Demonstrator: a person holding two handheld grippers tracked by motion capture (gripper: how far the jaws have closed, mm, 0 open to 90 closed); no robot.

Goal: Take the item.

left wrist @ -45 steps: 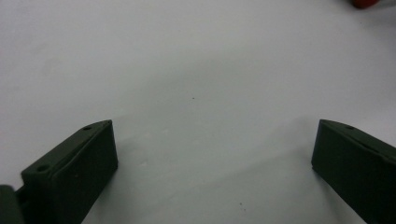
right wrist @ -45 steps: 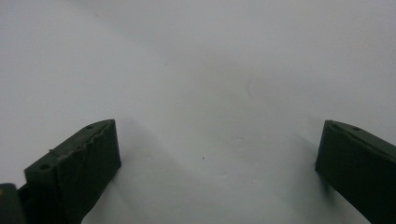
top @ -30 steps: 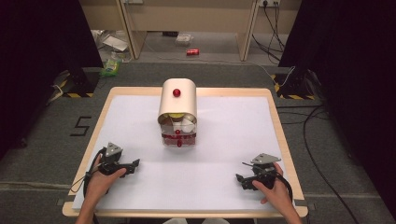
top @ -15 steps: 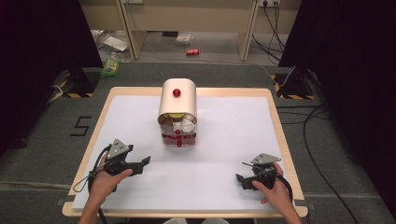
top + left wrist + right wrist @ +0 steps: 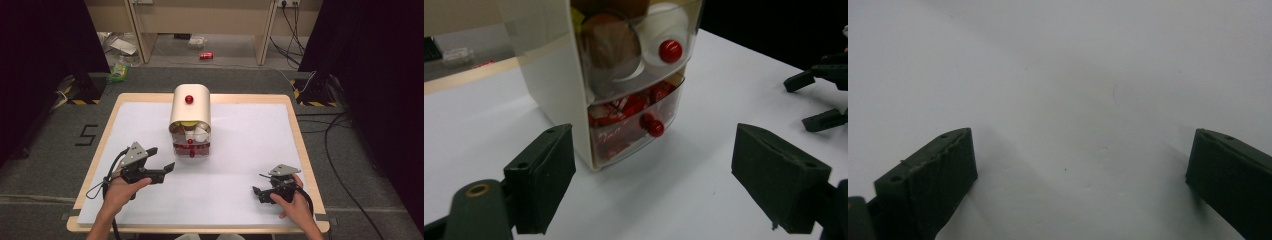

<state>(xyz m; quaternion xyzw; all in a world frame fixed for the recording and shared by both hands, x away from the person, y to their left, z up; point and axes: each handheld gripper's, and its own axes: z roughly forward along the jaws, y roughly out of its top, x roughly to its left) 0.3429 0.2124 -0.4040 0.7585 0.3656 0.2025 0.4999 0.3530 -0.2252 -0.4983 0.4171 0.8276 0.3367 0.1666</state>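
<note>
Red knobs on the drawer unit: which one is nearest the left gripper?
The lower drawer's knob, on the clear drawer holding red packets. The upper drawer's knob sits higher, and the top knob is farther from the left gripper.

Lab-like recording bay: black curtains [image 5: 45, 55], floor cables [image 5: 345, 150], hazard-taped stands [image 5: 82, 92], white-topped table [image 5: 250, 145].

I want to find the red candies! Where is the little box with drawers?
In the high view the little drawer box stands on the white table, just left of its middle toward the far edge. The left tool points at it from close by, not touching.
</note>
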